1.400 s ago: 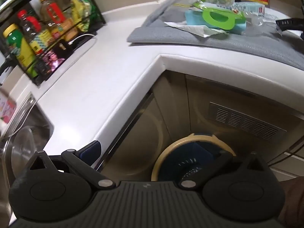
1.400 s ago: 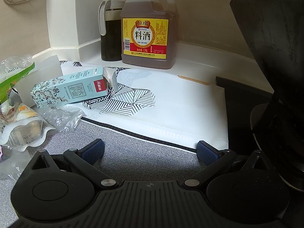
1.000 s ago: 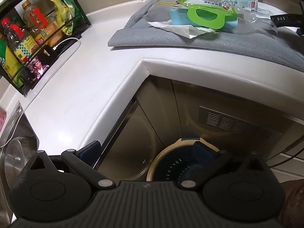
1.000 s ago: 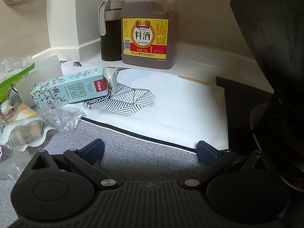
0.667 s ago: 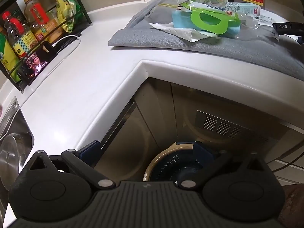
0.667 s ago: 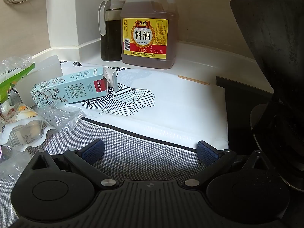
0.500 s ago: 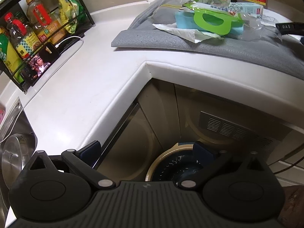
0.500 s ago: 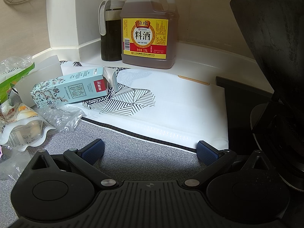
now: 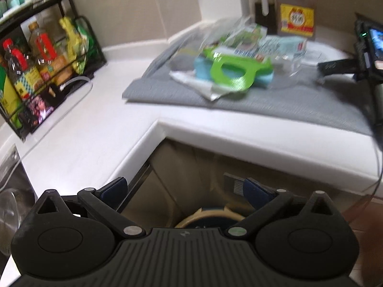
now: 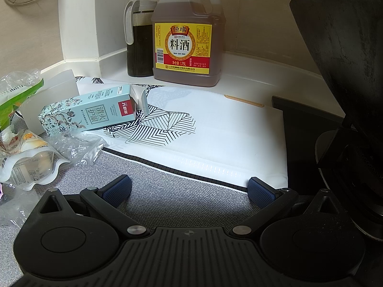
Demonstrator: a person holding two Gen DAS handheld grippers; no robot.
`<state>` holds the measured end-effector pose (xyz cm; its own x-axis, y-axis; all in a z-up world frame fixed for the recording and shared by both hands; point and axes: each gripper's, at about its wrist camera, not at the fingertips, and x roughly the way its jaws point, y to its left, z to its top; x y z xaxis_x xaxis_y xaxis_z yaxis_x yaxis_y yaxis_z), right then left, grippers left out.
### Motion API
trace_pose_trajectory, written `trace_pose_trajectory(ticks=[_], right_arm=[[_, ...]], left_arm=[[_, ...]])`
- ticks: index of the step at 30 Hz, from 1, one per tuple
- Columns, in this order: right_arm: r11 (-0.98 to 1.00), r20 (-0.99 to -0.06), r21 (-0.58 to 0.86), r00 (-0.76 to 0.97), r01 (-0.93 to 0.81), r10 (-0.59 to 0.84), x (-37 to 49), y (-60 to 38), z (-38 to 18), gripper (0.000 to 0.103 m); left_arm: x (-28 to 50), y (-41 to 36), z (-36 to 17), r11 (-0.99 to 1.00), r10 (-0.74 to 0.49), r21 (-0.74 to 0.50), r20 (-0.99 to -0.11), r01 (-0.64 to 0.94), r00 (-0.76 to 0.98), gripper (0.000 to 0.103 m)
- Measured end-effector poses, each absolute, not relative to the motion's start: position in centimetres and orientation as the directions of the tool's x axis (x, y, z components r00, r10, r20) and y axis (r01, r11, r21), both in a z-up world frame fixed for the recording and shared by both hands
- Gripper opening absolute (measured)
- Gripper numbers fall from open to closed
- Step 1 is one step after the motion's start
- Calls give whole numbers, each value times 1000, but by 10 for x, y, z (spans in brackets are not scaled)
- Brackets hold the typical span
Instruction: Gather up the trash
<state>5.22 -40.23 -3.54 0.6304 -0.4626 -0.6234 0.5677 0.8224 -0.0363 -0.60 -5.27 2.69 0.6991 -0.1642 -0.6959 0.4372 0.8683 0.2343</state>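
Observation:
A heap of trash lies on a grey mat (image 9: pixel 275 100): a green and blue package (image 9: pixel 229 70), clear plastic wrappers (image 10: pixel 76 148) and a pale blue carton (image 10: pixel 88 113). A white patterned bag (image 10: pixel 191 134) lies flat beside them. My left gripper (image 9: pixel 184 189) is open and empty, in front of the counter corner, above a beige-rimmed trash bin (image 9: pixel 210 217) on the floor. My right gripper (image 10: pixel 189 187) is open and empty, low over the mat, with the carton off to its front left. It also shows in the left wrist view (image 9: pixel 335 67).
A black rack of sauce bottles (image 9: pixel 36 71) stands at the left on the white counter (image 9: pixel 95 131). A cooking wine jug (image 10: pixel 186 38) and a dark oil bottle (image 10: pixel 140 35) stand by the wall. A black stove and dark pot (image 10: pixel 347 95) are at the right. A sink (image 9: pixel 9 191) is at far left.
My left gripper has risen and tilted up, so the counter and trash heap fill more of its view and the bin sinks mostly out of sight. The right gripper has not moved.

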Motion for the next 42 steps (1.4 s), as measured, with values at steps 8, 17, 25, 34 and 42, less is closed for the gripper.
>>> trace_pose_trajectory(ticks=[8, 17, 25, 34, 42], right_arm=[[823, -623, -36, 631, 568, -462, 52, -402, -35, 103], [823, -625, -29, 632, 568, -458, 51, -405, -35, 103], [901, -552, -102, 729, 423, -405, 3, -344, -9, 103], [955, -340, -90, 893, 281, -295, -145, -211, 40, 103], [971, -344, -127, 910, 200, -233, -176, -177, 51, 103]], left_arm=[[-39, -44, 45, 869, -216, 216, -644, 446, 734, 103], [-65, -12, 60, 893, -222, 191, -602, 408, 767, 103], [-70, 3, 71, 907, -272, 113, -577, 405, 770, 103], [-69, 9, 52, 898, -330, -10, -676, 439, 659, 103], [-71, 11, 43, 911, -307, -27, -711, 411, 632, 103]])
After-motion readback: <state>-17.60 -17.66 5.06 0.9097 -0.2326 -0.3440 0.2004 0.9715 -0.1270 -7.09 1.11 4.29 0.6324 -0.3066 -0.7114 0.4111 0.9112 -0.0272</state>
